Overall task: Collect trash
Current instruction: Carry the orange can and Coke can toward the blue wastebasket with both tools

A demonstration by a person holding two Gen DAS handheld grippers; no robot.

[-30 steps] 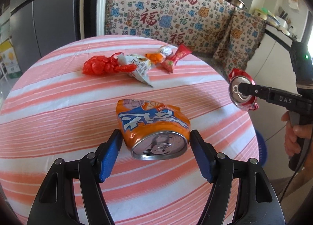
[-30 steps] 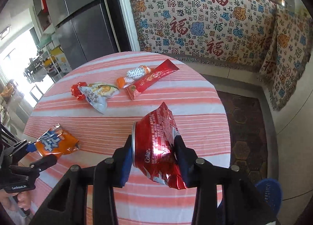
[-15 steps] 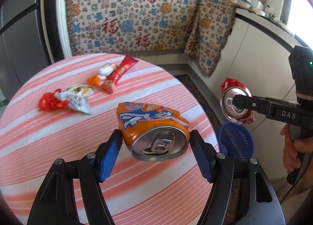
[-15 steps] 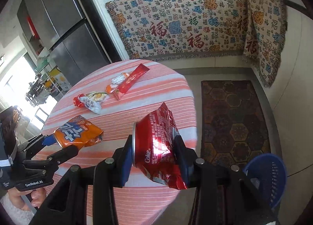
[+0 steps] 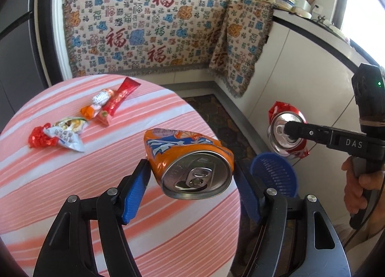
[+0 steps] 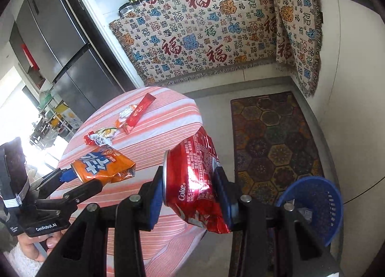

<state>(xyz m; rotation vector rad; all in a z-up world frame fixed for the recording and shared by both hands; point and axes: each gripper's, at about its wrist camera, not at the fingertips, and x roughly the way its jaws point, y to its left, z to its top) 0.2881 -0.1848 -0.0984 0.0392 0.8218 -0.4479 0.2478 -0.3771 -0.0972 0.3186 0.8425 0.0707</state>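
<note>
My left gripper [image 5: 191,177] is shut on a crushed orange can [image 5: 190,164], held in the air over the right edge of the round striped table [image 5: 72,180]. A crushed red Coke can [image 6: 192,180] sits clamped in my right gripper [image 6: 189,189], off the table's edge above the floor. The same red can [image 5: 286,133] shows in the left wrist view. A blue plastic basket [image 6: 312,207] stands on the floor, low to the right of both grippers, also seen as the basket [image 5: 274,178]. Several wrappers [image 5: 67,132] and a red stick pack [image 5: 118,101] lie on the table.
A patterned cloth [image 6: 216,36] covers the counter front behind. A dark rug [image 6: 272,137] lies on the floor beside the basket. A white cabinet [image 5: 300,84] stands at the right, and a grey fridge [image 6: 62,36] at the left. A person's hand [image 5: 361,188] holds the right gripper's handle.
Both grippers have swung with their cans from over the table toward its right edge. The blue basket and the rug have come into view. The wrappers stay put.
</note>
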